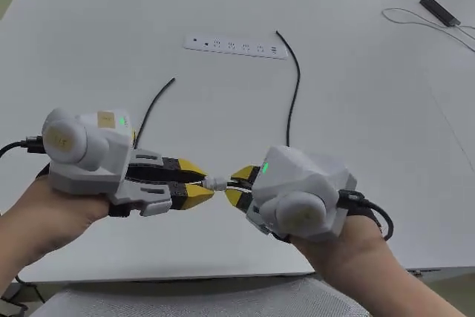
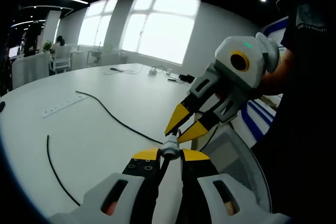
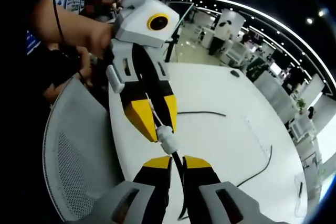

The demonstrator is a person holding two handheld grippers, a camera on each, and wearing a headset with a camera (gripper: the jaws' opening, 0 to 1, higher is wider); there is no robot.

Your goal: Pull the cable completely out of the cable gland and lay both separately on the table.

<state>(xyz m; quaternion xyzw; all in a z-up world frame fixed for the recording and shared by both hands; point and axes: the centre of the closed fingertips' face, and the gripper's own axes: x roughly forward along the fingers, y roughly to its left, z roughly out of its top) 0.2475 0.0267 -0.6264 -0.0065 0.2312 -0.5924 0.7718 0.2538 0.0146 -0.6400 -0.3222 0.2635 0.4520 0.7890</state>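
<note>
A small white cable gland [image 1: 217,182] hangs above the table's near edge between the two grippers. My left gripper [image 1: 200,182] comes in from the left and is shut on the gland [image 2: 169,145] at its yellow tips. My right gripper [image 1: 236,185] faces it from the right, shut on the black cable [image 3: 178,167] just behind the gland [image 3: 165,135]. From there the cable [image 1: 295,87] runs away across the table toward the power strip. Another black cable stretch [image 1: 154,105] lies on the table behind the left gripper; whether it joins the gland is hidden.
The white table [image 1: 356,109] carries a white power strip [image 1: 236,46] at the far middle. At the far right lie a black flat device [image 1: 439,11] and a thin white cord [image 1: 415,20]. A grey mesh chair [image 3: 79,156] stands below the near edge.
</note>
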